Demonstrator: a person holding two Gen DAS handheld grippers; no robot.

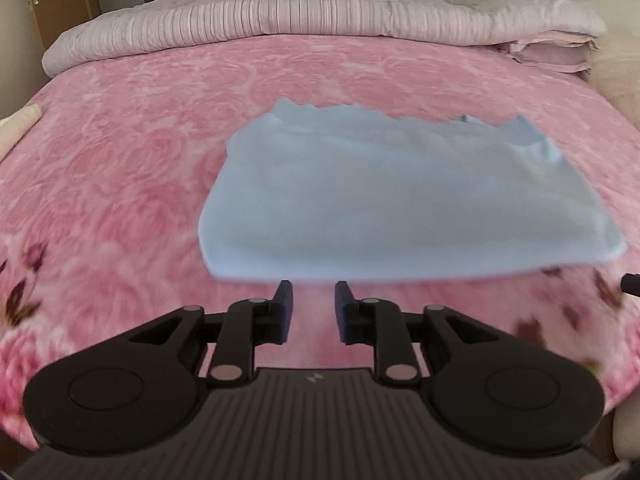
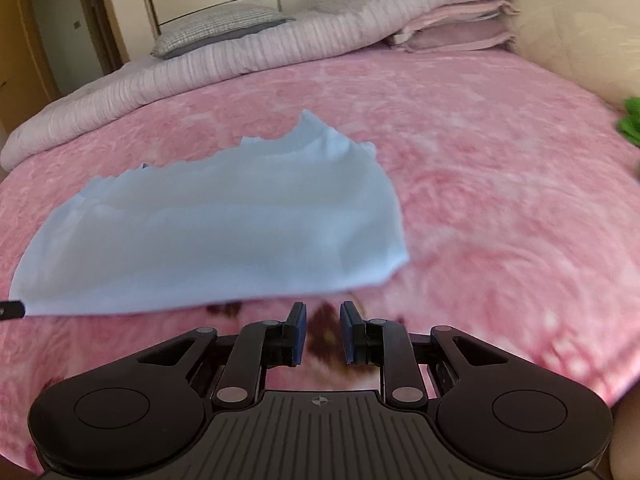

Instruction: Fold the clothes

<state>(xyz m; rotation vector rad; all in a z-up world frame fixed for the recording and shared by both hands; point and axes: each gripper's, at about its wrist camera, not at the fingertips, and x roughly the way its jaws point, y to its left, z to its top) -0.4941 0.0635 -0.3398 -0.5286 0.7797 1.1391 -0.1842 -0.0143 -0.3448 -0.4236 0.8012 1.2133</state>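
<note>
Two grippers hung above the pink floral blanket [image 1: 120, 160], both on the near side of the folded light-blue garment [image 1: 400, 200], which lay flat on the blanket about midway across it. The left gripper [image 1: 314, 300] sat just short of the garment's near edge, its fingers a narrow gap apart with only blanket showing between them. The right gripper [image 2: 323, 320] stood near the garment's near right corner, likewise narrowly parted and gripping nothing. Beyond the garment, at the far end of the blanket, a pale ribbed duvet [image 1: 240, 20] lay bunched, with a grey checked pillow [image 2: 216, 28] on top and a stack of folded pink bedding [image 2: 460, 24] beside it. A green item [image 2: 630, 120] lay far right of the garment, at the blanket's edge
</note>
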